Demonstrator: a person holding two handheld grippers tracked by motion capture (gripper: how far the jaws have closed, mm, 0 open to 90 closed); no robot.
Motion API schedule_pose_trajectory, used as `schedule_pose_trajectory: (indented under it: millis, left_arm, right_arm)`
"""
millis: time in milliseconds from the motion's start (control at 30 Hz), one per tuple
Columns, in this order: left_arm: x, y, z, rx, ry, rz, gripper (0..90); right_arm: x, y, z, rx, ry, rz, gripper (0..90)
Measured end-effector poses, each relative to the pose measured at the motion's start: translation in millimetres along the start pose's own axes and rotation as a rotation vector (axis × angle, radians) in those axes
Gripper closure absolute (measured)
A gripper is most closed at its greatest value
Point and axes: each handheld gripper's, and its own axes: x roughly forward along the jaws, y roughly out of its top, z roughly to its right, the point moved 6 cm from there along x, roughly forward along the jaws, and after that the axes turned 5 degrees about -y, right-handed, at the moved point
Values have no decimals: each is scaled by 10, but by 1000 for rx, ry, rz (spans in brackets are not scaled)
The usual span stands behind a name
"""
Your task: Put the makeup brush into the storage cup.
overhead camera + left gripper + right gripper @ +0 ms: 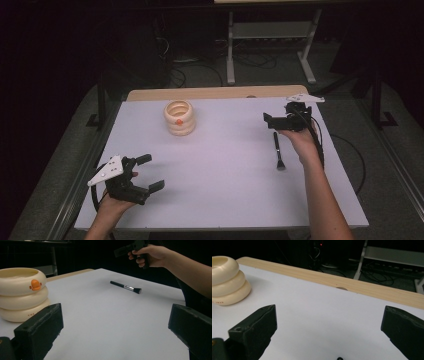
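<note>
We judge this to be the approach before a pick: our right gripper (272, 120) hangs above the far end of the makeup brush (278, 151), and nothing is in hand yet. The brush lies flat on the white table (220, 175), just below and slightly nearer to us than the right gripper's jaws, its handle tip pointing away from us and its bristle end toward us. In the right gripper view the handle tip just peeps in at the bottom edge, between the two jaws and beneath them.

The right gripper's jaws stand wide apart, touching nothing, with bare table between them. The next move, as we read it, calls for lowering that gripper straight down and bringing it a little back toward us so the jaws straddle the thin handle across its width, then closing gently. The handle is slim and round, so a poor line-up could roll it away.

Our left gripper (149, 173) rests low near our edge of the table, well apart from the brush, jaws also spread wide and empty. The cream ringed bowl (179, 117) with an orange duck mark sits ahead and to that gripper's left in its own view, untouched, and far off to the left of the right gripper.
</note>
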Motion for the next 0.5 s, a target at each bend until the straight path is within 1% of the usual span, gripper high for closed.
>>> schedule_pose_trajectory:
  millis: [67, 167, 200, 233, 267, 300, 400, 433, 500]
  left_arm:
    - [-1, 0, -1, -1, 0, 1, 0]
    - [3, -2, -1, -1, 1, 0, 0]
    - [3, -2, -1, -1, 1, 0, 0]
    - [4, -1, 5, -2, 0, 0, 0]
    - [4, -1, 5, -2, 0, 0, 0]
    - [2, 0, 5, -1, 1, 0, 0]
    - [-1, -1, 2, 1, 1, -2, 0]
    - [0, 0, 1, -1, 1, 1, 0]
    - [0, 0, 1, -1, 1, 1, 0]
  right_arm:
    - [-3, -5, -2, -1, -2, -8, 0]
    - [8, -32, -13, -5, -4, -38, 0]
    - [8, -32, -13, -5, -4, -38, 0]
    - [13, -53, -16, -5, -5, -59, 0]
    - [13, -53, -16, -5, -5, -59, 0]
    - [17, -67, -15, -2, -9, -75, 0]
    - [16, -76, -12, -7, -12, -86, 0]
    - [13, -87, -14, -7, -16, -102, 0]
    - [14, -94, -12, -13, -15, -108, 3]
